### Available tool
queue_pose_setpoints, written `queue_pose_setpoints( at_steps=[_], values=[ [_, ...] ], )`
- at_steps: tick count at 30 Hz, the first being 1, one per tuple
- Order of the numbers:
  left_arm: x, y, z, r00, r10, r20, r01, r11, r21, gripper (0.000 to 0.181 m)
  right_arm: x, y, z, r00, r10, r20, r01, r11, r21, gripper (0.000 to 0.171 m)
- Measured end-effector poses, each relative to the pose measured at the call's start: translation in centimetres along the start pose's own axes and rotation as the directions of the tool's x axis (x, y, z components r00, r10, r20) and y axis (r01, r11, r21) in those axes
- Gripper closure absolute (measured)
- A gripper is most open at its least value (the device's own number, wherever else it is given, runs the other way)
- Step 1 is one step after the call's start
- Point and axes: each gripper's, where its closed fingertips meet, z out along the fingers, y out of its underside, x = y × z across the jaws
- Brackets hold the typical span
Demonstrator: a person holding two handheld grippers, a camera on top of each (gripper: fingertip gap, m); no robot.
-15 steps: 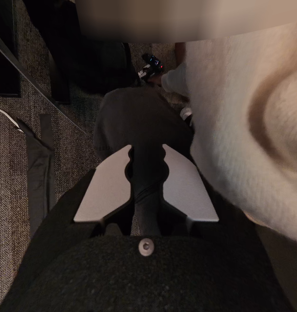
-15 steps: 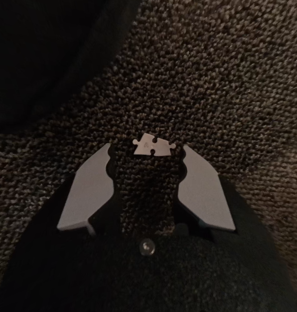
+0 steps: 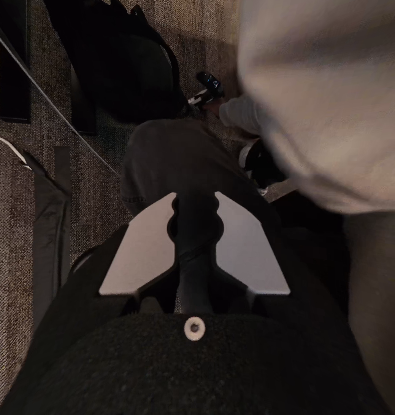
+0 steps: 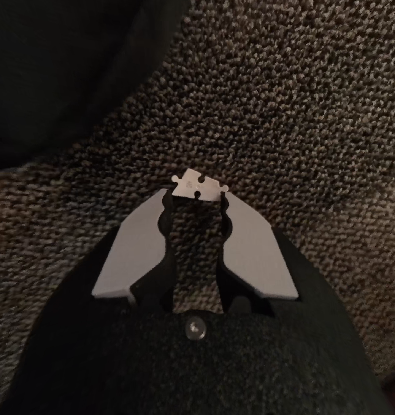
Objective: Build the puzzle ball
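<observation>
A small white puzzle piece [image 4: 198, 185] with knobs and notches lies on the brown carpet [image 4: 293, 112]. My right gripper [image 4: 194, 192] has closed in on it: both fingertips [image 4: 164, 195] touch its near corners, and most of the piece sticks out beyond them. My left gripper [image 3: 195, 197] is open and empty, held high over a person's knee in dark trousers [image 3: 180, 157]. The right gripper also shows far off in the left wrist view [image 3: 206, 92], low by the floor. No ball or other pieces show.
A person's cream sleeve [image 3: 315, 101] fills the right of the left wrist view. A black bag [image 3: 115, 67], dark furniture legs [image 3: 12, 78] and a white cable [image 3: 10, 146] are on the carpet. A dark shape [image 4: 57, 67] fills the right wrist view's upper left.
My right gripper's fingers have closed from wide apart onto the puzzle piece, which has turned slightly. The left gripper stays open; the cream sleeve has shifted up and right.
</observation>
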Motion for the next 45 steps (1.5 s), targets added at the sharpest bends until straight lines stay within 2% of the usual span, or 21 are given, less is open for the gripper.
queue_pose_setpoints(
  at_steps=[1, 3, 6, 10, 13, 16, 18, 21, 23, 25, 28, 31, 34, 37, 39, 43, 45],
  values=[
    [0.3, -0.3, 0.0, 1.0, -0.002, -0.013, 0.002, 1.0, 0.007, 0.155, -1.0, -0.1, -1.1, 1.0, 0.027, 0.007, -0.027, 0.999, 0.018, 0.13],
    [0.9, -1.5, -0.3, 0.999, 0.021, -0.026, -0.02, 0.999, 0.044, 0.155, -4.0, -0.1, -4.2, 0.999, 0.029, 0.031, -0.03, 0.998, 0.056, 0.13],
    [2.2, -3.8, -0.5, 0.996, 0.076, -0.04, -0.071, 0.992, 0.105, 0.155, -11.4, 0.2, -11.5, 0.986, -0.126, 0.112, 0.116, 0.989, 0.094, 0.13],
    [5.5, -7.6, -0.5, 0.983, 0.138, -0.124, -0.11, 0.972, 0.207, 0.155, -22.9, 1.6, -24.8, 0.874, -0.394, 0.283, 0.357, 0.918, 0.175, 0.13],
    [8.3, -11.8, -0.3, 0.964, 0.19, -0.187, -0.128, 0.945, 0.301, 0.155, -28.2, 0.9, -36.3, 0.763, -0.555, 0.331, 0.48, 0.83, 0.284, 0.13],
    [11.0, -15.1, 0.6, 0.944, 0.237, -0.229, -0.138, 0.915, 0.378, 0.155, -29.3, -1.5, -47.0, 0.77, -0.577, 0.274, 0.478, 0.805, 0.352, 0.13],
    [12.4, -15.5, 1.8, 0.931, 0.281, -0.231, -0.192, 0.919, 0.344, 0.155, -29.5, -2.8, -53.9, 0.798, -0.552, 0.242, 0.434, 0.805, 0.405, 0.13],
    [13.9, -15.1, 2.9, 0.908, 0.398, -0.128, -0.341, 0.882, 0.324, 0.155, -29.6, -4.4, -64.0, 0.851, -0.486, 0.199, 0.348, 0.805, 0.48, 0.129],
    [15.6, -14.6, 3.3, 0.892, 0.429, -0.143, -0.367, 0.871, 0.326, 0.155, -28.0, -6.2, -70.0, 0.903, -0.397, 0.165, 0.259, 0.809, 0.527, 0.13],
    [18.0, -14.6, 3.9, 0.878, 0.417, -0.235, -0.33, 0.883, 0.334, 0.155, -24.5, -7.8, -74.4, 0.945, -0.302, 0.129, 0.191, 0.825, 0.533, 0.13],
    [21.2, -15.8, 5.3, 0.83, 0.423, -0.363, -0.323, 0.896, 0.306, 0.155, -17.0, -9.3, -77.7, 0.983, -0.177, 0.04, 0.134, 0.855, 0.502, 0.13],
    [22.6, -19.2, 7.2, 0.799, 0.494, -0.345, -0.398, 0.862, 0.314, 0.155, -13.2, -11.0, -79.2, 0.984, -0.176, 0.039, 0.127, 0.83, 0.542, 0.13],
    [23.6, -23.0, 9.0, 0.778, 0.541, -0.318, -0.442, 0.832, 0.334, 0.155, -12.1, -12.4, -78.0, 0.967, -0.251, 0.04, 0.194, 0.827, 0.527, 0.13],
    [24.5, -26.1, 10.3, 0.75, 0.589, -0.301, -0.471, 0.795, 0.381, 0.155, -11.0, -13.3, -76.3, 0.963, -0.249, 0.104, 0.163, 0.843, 0.513, 0.13],
    [24.7, -27.3, 11.5, 0.738, 0.604, -0.301, -0.492, 0.787, 0.371, 0.155, -10.0, -12.9, -75.2, 0.968, -0.217, 0.129, 0.128, 0.864, 0.487, 0.13],
    [26.0, -28.5, 13.0, 0.716, 0.573, -0.399, -0.45, 0.815, 0.364, 0.154, -9.2, -11.3, -74.1, 0.973, -0.13, 0.19, 0.038, 0.904, 0.426, 0.13],
    [26.6, -28.9, 13.9, 0.707, 0.563, -0.429, -0.431, 0.823, 0.369, 0.153, -8.8, -11.1, -74.3, 0.977, -0.102, 0.185, 0.01, 0.895, 0.445, 0.13]
  ],
)
